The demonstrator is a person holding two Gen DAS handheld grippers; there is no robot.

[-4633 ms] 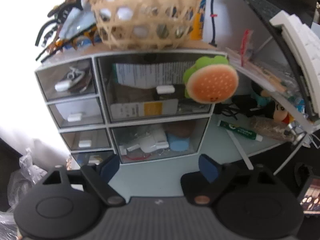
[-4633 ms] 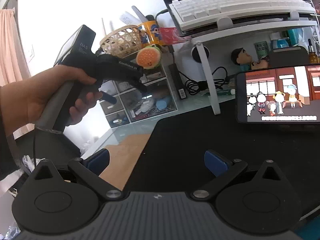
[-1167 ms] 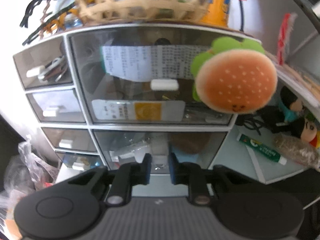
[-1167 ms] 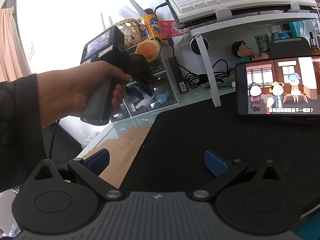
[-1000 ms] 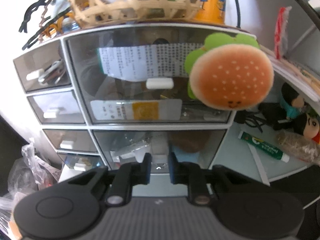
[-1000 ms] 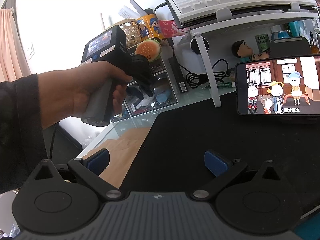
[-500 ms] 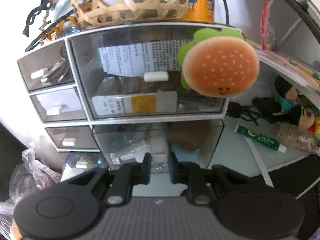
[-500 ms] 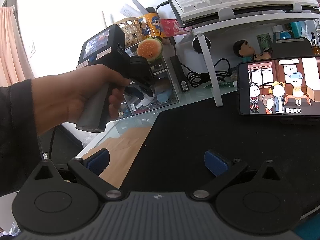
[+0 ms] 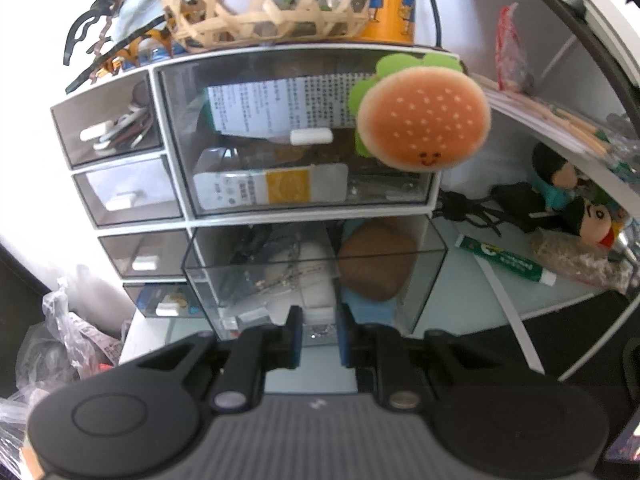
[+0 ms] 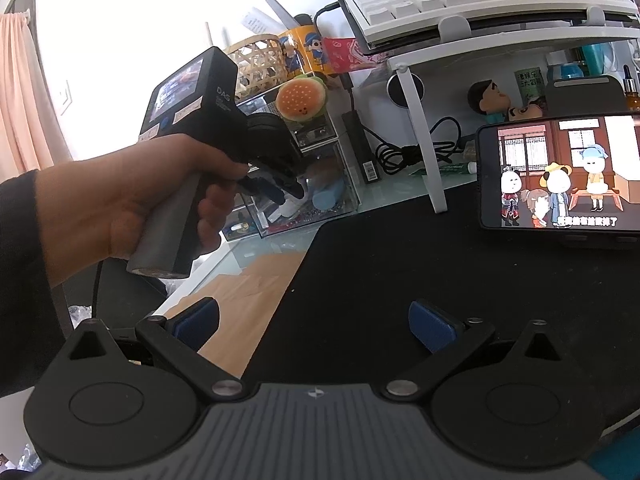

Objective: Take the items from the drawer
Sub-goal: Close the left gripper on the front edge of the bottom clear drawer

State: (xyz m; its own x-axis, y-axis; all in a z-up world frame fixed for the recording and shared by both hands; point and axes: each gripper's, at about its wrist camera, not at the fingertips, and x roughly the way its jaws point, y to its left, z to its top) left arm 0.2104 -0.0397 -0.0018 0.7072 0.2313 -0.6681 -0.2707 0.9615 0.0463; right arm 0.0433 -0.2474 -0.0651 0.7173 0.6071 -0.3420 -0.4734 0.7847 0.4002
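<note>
- Left wrist view: left tool (image 9: 318, 334) clamped narrow on the handle of the lower large drawer (image 9: 316, 276), which stands partly out of the organizer (image 9: 176, 200) on the bench (image 9: 472, 304).
- Step in hand: opening the drawer.
- Right tool (image 10: 314, 326) gapes wide, empty.
- Next: reach inside for the brown pouch (image 9: 376, 264).

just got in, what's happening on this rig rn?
A person is working at a white desktop organiser with smoky clear drawers. The left claw is shut on the white handle of the large bottom drawer, which stands pulled out. Inside lie a brown pouch, white items and a thin chain. Nothing has been taken out yet. The right claw hangs open and empty over the black desk mat.
</note>
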